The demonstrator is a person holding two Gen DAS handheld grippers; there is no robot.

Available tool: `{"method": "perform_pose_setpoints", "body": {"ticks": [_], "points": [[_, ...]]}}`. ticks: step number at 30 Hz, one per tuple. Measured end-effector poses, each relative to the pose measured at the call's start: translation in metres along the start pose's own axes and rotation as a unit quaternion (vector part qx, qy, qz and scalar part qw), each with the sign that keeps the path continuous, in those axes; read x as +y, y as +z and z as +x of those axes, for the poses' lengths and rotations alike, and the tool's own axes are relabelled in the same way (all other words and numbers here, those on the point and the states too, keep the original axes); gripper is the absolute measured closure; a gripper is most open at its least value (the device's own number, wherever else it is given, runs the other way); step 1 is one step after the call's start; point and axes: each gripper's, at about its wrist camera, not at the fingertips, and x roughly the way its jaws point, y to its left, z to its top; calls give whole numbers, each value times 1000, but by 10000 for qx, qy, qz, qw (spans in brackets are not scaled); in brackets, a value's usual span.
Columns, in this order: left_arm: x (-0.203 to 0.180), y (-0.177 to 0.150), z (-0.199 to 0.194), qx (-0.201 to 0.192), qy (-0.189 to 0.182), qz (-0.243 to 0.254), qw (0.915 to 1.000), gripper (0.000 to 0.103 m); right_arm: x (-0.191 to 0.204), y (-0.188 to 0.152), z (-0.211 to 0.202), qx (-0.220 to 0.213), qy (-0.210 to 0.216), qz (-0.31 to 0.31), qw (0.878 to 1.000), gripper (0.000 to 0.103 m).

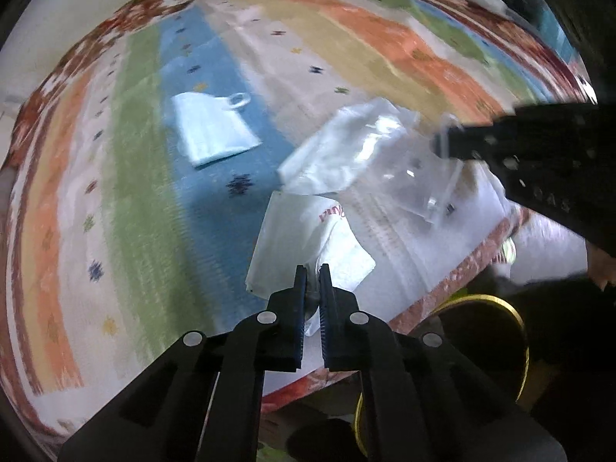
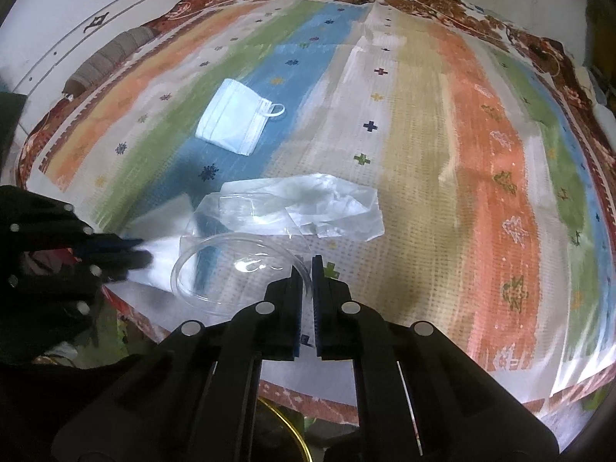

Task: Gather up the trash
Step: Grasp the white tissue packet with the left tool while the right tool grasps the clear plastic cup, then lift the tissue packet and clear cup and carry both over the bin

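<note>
Two close wrist views steeply down, sharing the striped rug (image 1: 146,177) and face mask (image 2: 235,119)

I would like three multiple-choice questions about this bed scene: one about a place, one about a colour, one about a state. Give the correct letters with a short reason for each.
1. On which stripe of the bedspread does the face mask lie?
A. orange
B. blue
C. green

2. What colour is the printing on the white wrapper?
A. red
B. black
C. green

3. How are the jaws of the right hand-held gripper?
A. wide open over the mask
B. shut on the clear plastic cup
C. open above bare cloth

Answers:
1 B: the face mask rests on the blue stripe of the bedspread.
2 A: red letters show on the white wrapper, which the left hand-held gripper pinches.
3 B: the right hand-held gripper is closed on the rim of the clear plastic cup.
</note>
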Motion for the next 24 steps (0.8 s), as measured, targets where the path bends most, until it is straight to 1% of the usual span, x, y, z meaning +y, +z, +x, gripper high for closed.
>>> {"method": "perform_pose_setpoints", "body": {"ticks": [1,3,5,11,17,21,24], "points": [[3,0,-1,-5,6,-133,9999,97,0,0,-1,-8,1,11,10000,99],[15,-1,-4,-21,75,-556,9984,97,0,-2,-4,-24,14,21,10000,99],[22,-2,-7,-58,27,-823,9966,97,1,-4,-8,-48,34,36,10000,99],[35,-7,-16,-92,12,-1640,9864,97,1,-10,-29,-214,118,151,9996,99],[33,-9,-26,-202,-3,-1963,9803,97,2,-18,-49,-355,140,247,9990,99],[30,-11,-38,-321,105,-2158,9758,97,5,-23,-57,-422,74,222,9988,99],[26,-15,-49,-499,-47,-2312,9716,97,9,-27,-62,-479,19,163,9987,99]]}}
